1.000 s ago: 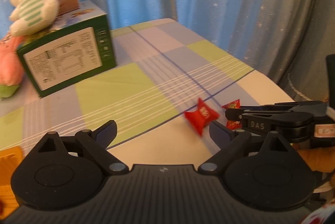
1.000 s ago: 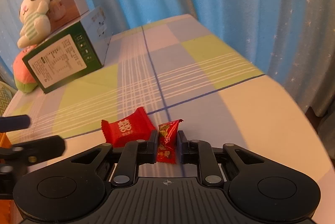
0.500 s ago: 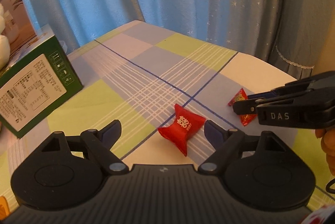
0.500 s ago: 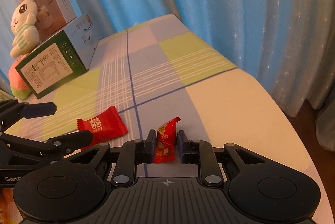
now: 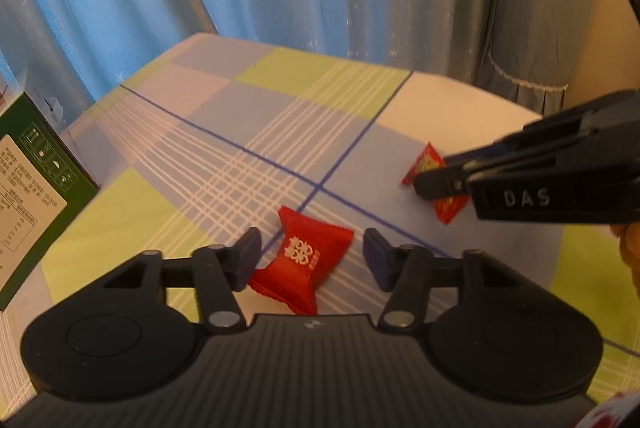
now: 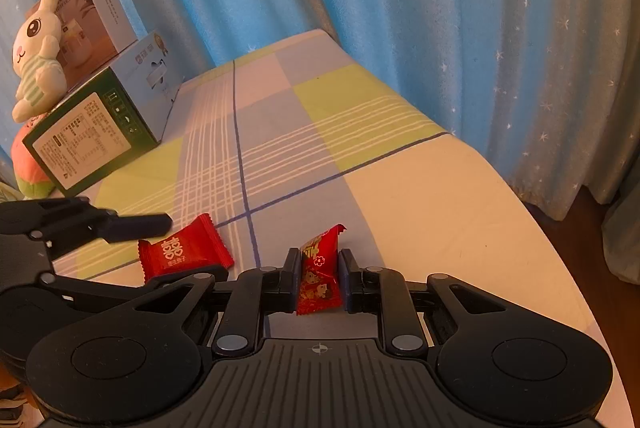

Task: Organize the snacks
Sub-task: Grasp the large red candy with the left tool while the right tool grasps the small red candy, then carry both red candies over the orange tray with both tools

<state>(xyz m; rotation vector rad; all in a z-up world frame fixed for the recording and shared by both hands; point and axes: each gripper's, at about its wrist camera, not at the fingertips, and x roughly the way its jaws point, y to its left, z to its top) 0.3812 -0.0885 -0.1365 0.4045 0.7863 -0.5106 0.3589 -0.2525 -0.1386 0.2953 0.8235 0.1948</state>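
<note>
A plain red candy with white characters (image 5: pixel 304 262) lies on the checked tablecloth, between the fingers of my left gripper (image 5: pixel 312 256), which is open around it, the left pad close to the wrapper. The same candy shows in the right wrist view (image 6: pixel 182 254). My right gripper (image 6: pixel 319 278) is shut on a red patterned candy (image 6: pixel 320 278) and holds it upright just above the table. In the left wrist view that candy (image 5: pixel 430 163) shows at the tips of the right gripper (image 5: pixel 440 183).
A green carton (image 6: pixel 94 135) lies at the far left with a smaller box (image 6: pixel 94 9) and a plush rabbit (image 6: pixel 36 55) on it. Blue star curtains (image 6: pixel 400 7) hang behind. The table's rounded edge (image 6: pixel 540 224) runs close on the right.
My left gripper has swung right and moved in until the plain red candy sits between its fingers, which have narrowed. The right gripper has kept its hold on the patterned candy.
</note>
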